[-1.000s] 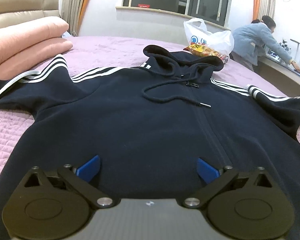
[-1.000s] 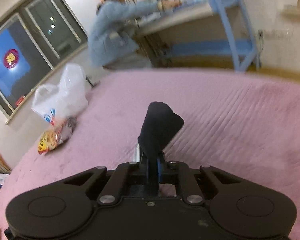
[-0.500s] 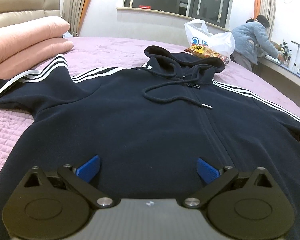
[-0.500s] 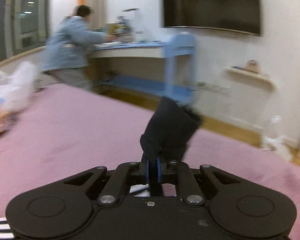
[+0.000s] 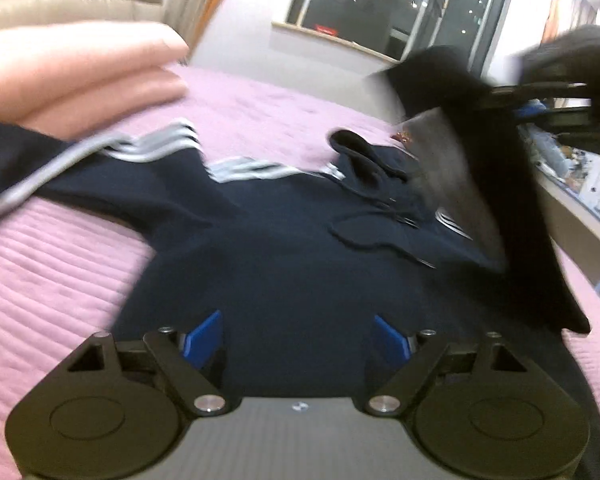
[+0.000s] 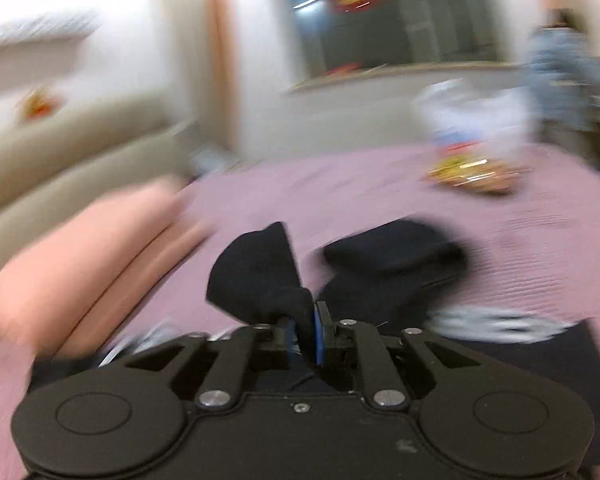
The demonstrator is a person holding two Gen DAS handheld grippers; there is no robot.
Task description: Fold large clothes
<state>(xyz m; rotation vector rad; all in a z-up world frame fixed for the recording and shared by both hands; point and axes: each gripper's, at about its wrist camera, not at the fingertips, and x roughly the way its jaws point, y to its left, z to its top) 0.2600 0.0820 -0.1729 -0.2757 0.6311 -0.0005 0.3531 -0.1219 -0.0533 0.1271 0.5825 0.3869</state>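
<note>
One dark hoodie lies face up on the pink bed, hood toward the window, white stripes along its shoulders. Its left-hand sleeve stretches out flat toward the folded pink blankets. The other sleeve is lifted off the bed and hangs as a dark band across the right side of the left wrist view, rising to the right gripper seen there side-on.

In the right wrist view the right gripper has a narrow gap between its blue pads, with the sleeve's cuff bunched between them; the jaws are opening, and the cloth is still pinched there. The hood shows just beyond, blurred.

The left gripper hovers over the hoodie's lower front, jaws wide but closing, with nothing between its pads.

Farther off, a white bag and a snack packet sit on the bed's far side, and a person in pale blue stands by the window.
</note>
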